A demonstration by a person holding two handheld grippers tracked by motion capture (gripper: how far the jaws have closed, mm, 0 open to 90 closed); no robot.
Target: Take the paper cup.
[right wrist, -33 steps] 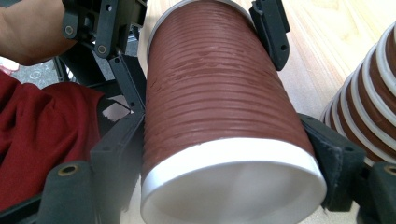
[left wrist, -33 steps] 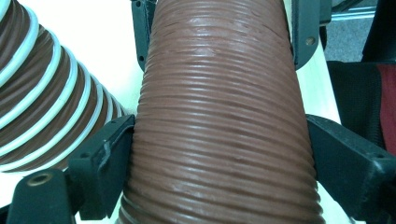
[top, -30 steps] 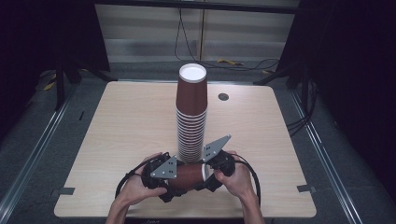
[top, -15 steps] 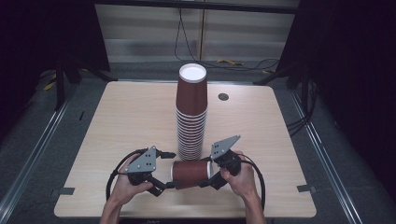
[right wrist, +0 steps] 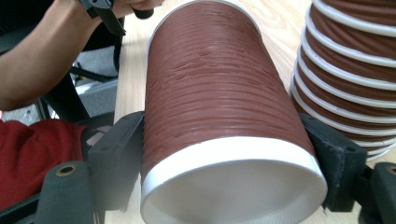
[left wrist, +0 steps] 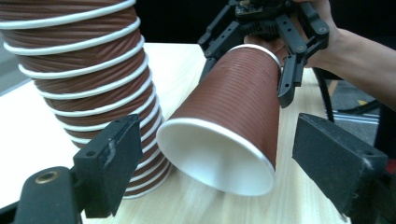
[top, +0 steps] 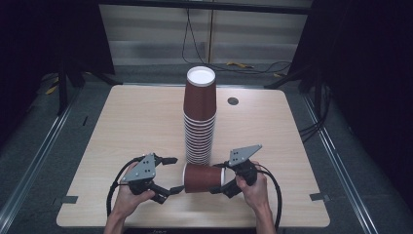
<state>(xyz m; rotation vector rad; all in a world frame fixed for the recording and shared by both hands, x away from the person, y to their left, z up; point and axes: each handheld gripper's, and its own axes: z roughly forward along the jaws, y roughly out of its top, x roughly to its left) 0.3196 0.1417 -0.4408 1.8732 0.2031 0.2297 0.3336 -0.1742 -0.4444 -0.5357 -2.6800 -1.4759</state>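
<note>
A tall stack of upside-down brown ribbed paper cups stands mid-table, white base on top. In front of it a single brown cup lies level, with my right gripper shut on its white base end. In the right gripper view the pads press on both sides of the cup. My left gripper is open just left of the cup's mouth. In the left gripper view the white-rimmed mouth sits between the wide jaws without touching, and the right gripper holds the far end.
The light wooden table has a small black round cap at the back right. The stack stands close beside the held cup. Cables trail from both grippers toward the front edge. Dark floor and rails surround the table.
My left gripper has pulled away to the left from the cup's mouth, where both grippers had been close together. The right gripper keeps the cup and has shifted slightly right.
</note>
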